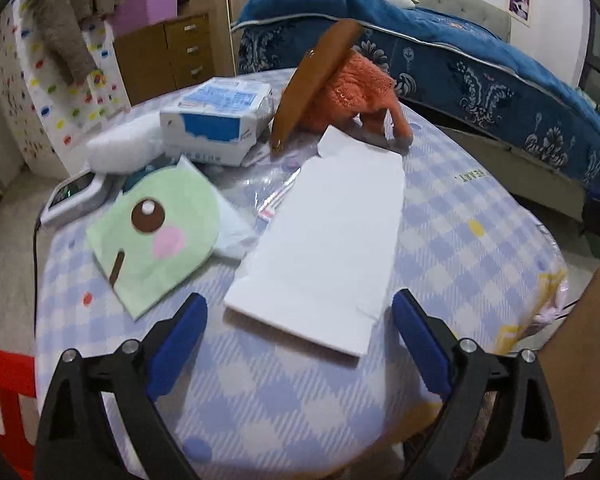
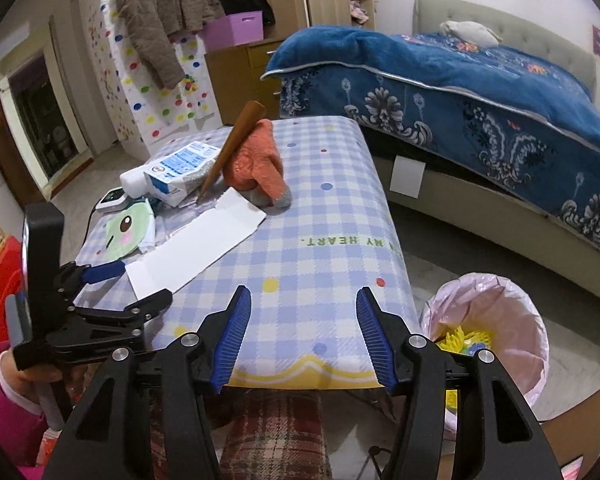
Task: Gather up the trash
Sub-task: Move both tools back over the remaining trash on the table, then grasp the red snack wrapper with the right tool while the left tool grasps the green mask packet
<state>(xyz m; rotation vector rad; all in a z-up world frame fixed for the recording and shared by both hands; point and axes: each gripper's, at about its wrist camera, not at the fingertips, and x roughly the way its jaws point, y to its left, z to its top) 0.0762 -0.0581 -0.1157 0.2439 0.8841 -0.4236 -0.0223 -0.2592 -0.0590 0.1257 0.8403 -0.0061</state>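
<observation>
A flat white paper box [image 1: 324,236] lies on the checked tablecloth [image 1: 460,248]; it also shows in the right wrist view [image 2: 198,246]. My left gripper [image 1: 300,328] is open and empty, its blue pads either side of the box's near end, just short of it; it also shows in the right wrist view [image 2: 112,284]. My right gripper [image 2: 302,332] is open and empty above the table's near edge. A bin with a pink liner [image 2: 496,320] stands on the floor to the right of the table, with yellow trash inside.
On the table: a green face-print cloth [image 1: 156,236], a blue-and-white tissue pack [image 1: 220,120], an orange plush toy [image 1: 356,92] with a brown leather piece [image 1: 316,80], and a white device [image 1: 76,196]. A bed with a blue blanket [image 2: 480,92] stands behind.
</observation>
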